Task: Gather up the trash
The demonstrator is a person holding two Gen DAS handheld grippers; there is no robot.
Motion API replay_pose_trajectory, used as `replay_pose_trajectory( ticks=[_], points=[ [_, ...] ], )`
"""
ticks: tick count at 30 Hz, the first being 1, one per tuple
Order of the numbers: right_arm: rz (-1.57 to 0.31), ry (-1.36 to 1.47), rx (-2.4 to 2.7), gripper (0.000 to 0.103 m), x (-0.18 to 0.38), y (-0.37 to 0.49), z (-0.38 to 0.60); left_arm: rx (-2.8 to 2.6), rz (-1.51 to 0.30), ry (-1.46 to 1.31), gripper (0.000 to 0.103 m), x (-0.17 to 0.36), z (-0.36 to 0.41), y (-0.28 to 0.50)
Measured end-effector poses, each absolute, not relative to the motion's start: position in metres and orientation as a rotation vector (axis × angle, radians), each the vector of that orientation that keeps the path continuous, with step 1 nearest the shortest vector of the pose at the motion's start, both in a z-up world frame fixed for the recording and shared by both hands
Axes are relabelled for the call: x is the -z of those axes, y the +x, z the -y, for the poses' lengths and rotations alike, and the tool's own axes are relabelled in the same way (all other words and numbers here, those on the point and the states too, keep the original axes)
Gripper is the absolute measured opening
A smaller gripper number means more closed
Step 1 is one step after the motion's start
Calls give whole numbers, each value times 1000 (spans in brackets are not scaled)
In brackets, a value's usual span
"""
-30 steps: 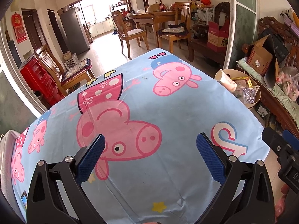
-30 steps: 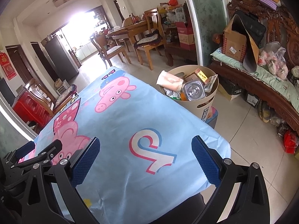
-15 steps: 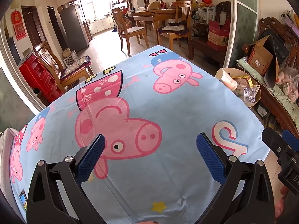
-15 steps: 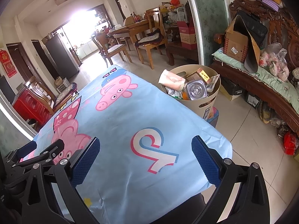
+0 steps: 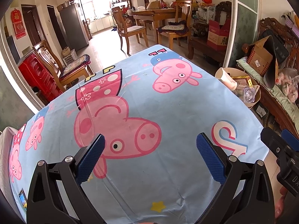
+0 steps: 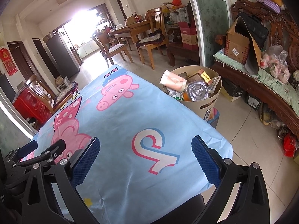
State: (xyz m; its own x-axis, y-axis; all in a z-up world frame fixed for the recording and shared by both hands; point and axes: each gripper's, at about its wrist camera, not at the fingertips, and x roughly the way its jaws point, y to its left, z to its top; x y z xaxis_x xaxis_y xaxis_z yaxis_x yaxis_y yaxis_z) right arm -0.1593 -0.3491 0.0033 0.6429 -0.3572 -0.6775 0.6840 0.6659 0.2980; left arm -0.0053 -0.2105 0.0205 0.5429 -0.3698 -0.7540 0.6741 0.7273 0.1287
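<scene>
Across the cartoon-print surface (image 5: pixel 168 112) almost nothing has shifted, both my left tongs (image 5: pixel 150 157) and right tongs (image 6: pixel 145 160) hang apart and empty, and the trash sits in the bin (image 6: pixel 207 104) far right, so collecting looks finished.

left tongs (image 5: pixel 150 155) – spread wide | right tongs (image 6: pixel 145 157) – spread wide, side by side

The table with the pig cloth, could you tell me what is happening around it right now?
A person holds two grippers above the tablecloth. The left gripper and right gripper are both open and hold nothing. Beside the table, the beige bin is already filled with trash, including a paper cup and a clear plastic bottle.
</scene>
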Motion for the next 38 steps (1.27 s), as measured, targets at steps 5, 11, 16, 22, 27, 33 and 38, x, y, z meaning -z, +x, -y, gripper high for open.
replay_pose_trajectory(
  ticks=[5,11,16,22,27,33,38],
  points=[
    [-623,566,638,95,-4,-159,348,645,-775,438,97,-20,211,-5],
    [-625,571,638,95,-2,-160,350,644,-776,441,97,-20,211,-5],
    [-626,574,637,95,-1,-161,350,643,-778,439,97,-19,212,-5],
    [-626,575,636,95,-1,-160,351,658,-785,441,97,-17,213,-6],
    [-625,574,638,95,-1,-160,351,700,-808,408,97,-16,211,-7],
    [-631,567,642,95,0,-159,347,673,-828,405,97,-15,212,-4],
    [-633,559,653,95,-1,-159,345,654,-856,400,97,-11,210,1]
  ],
)
